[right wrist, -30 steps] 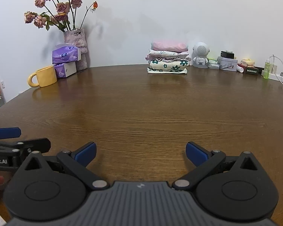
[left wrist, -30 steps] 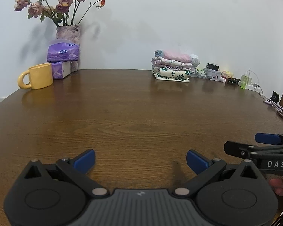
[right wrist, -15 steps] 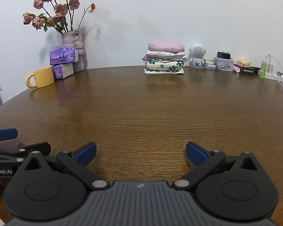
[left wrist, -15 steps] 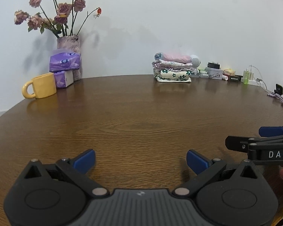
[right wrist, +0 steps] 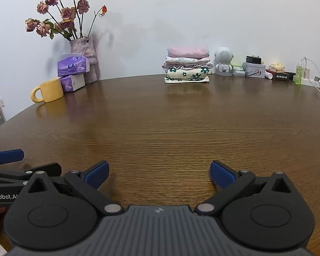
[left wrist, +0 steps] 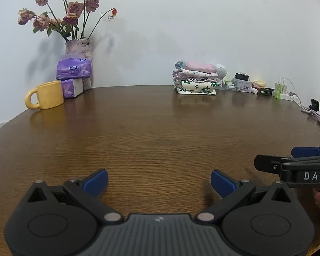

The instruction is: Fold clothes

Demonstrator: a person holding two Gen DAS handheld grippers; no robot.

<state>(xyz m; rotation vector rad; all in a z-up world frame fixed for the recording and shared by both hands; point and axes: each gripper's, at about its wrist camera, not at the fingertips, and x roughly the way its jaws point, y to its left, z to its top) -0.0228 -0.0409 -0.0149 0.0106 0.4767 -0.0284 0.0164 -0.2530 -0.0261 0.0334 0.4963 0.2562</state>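
While both tools are hovering low over the bare desk (left wrist: pixel 160 128), the left hand-held gripper (left wrist: pixel 159 181) and the right hand-held gripper (right wrist: pixel 159 172) are gaping wide, gripping nothing. Folded clothes (right wrist: pixel 186 66) are sitting stacked at the desk's far edge, well beyond the grippers. No loose garment is showing, so the next move is probably calling for fetching one.

Left gripper (left wrist: pixel 159 183) & right gripper (right wrist: pixel 159 173): black w/ blue pads, round discs, silver screws. Gray ribbed middle. White letters "DAS" on right one's side.
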